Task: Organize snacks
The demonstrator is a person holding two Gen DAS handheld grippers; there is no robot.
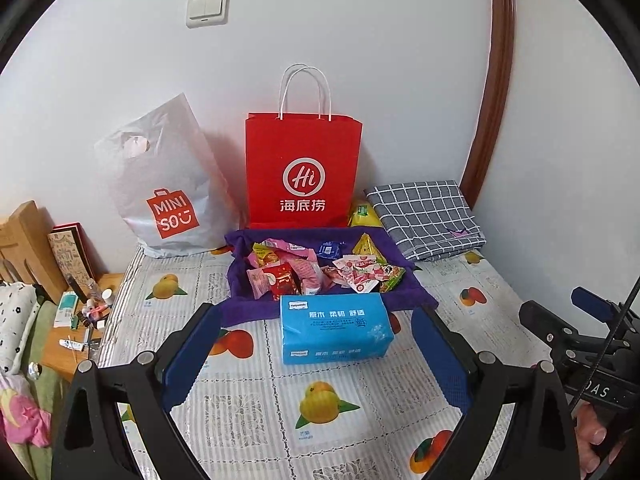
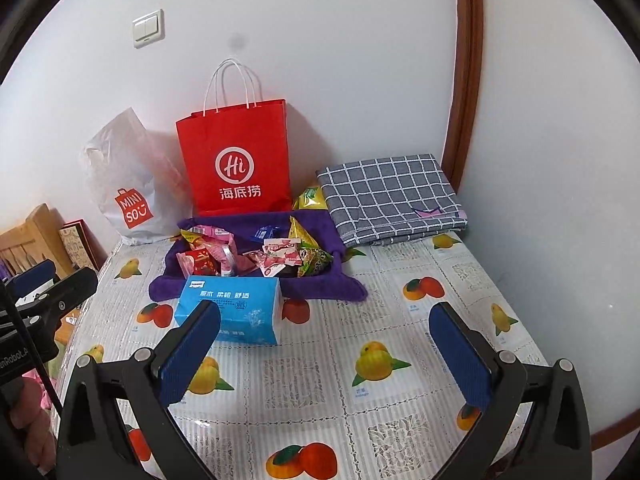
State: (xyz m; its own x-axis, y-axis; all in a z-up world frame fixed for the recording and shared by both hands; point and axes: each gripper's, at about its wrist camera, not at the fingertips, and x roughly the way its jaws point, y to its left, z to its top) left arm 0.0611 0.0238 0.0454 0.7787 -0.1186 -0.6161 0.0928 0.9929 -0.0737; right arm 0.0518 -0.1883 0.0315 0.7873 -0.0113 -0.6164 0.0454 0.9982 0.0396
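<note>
A heap of wrapped snacks (image 1: 316, 270) (image 2: 256, 258) lies on a purple cloth (image 1: 328, 302) (image 2: 320, 284) near the back of the table. In front of it sits a blue tissue pack (image 1: 334, 328) (image 2: 236, 312). A yellow snack bag (image 1: 362, 214) (image 2: 310, 198) rests behind the cloth. My left gripper (image 1: 316, 320) hovers open low over the table, its blue pads either side of the tissue pack. My right gripper (image 2: 324, 316) is open too, to the right of the tissue pack, with nothing between its fingers.
A red paper bag (image 1: 302, 168) (image 2: 240, 160) and a white plastic bag (image 1: 168, 184) (image 2: 124, 184) stand against the wall. A folded checked cloth (image 1: 424, 216) (image 2: 388, 196) lies at back right. The table (image 1: 328, 400) has a fruit-print cover. A cluttered wooden shelf (image 1: 80, 320) is left.
</note>
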